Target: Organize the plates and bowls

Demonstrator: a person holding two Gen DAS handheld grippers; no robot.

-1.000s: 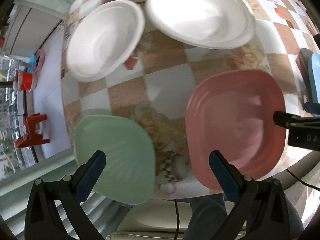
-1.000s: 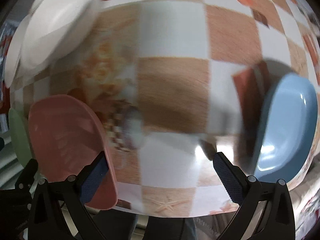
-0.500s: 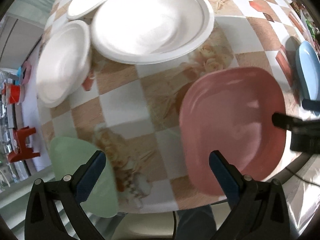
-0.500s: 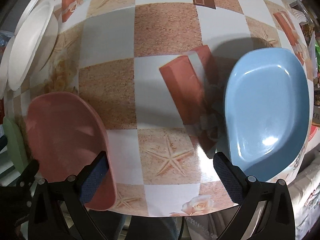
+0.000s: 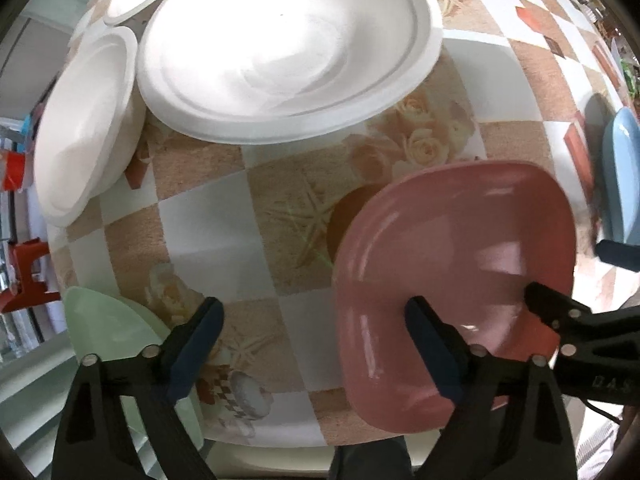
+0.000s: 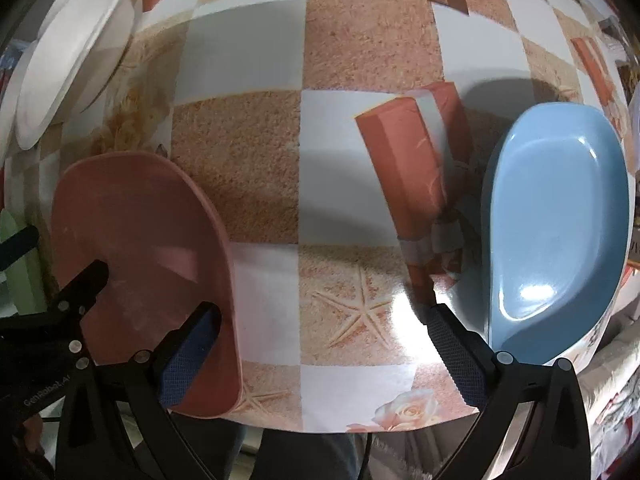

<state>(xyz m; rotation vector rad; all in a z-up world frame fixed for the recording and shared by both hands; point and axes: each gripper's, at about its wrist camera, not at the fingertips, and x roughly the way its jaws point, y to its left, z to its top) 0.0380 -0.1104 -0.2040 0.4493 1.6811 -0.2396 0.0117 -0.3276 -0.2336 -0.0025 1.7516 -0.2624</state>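
The pink plate (image 5: 452,264) looked like smooth plastic with a soft sheen, and the blue plate (image 6: 560,236) was glossier, carrying a bright highlight. The green plate (image 5: 104,320) seemed the same smooth plastic. The large white plate (image 5: 288,52) and white bowl (image 5: 84,128) looked matt, like moulded paper or foam. The bench (image 6: 348,184) wore a shiny printed oilcloth. The gripper pads (image 6: 456,356) were dark blue, finely textured rubber on matt black plastic.

Both wrist cameras looked steeply down, close above the counter (image 5: 256,208). The left faced white plates; the right faced the blue plate. Both shared the pink plate (image 5: 460,248) (image 6: 140,240).
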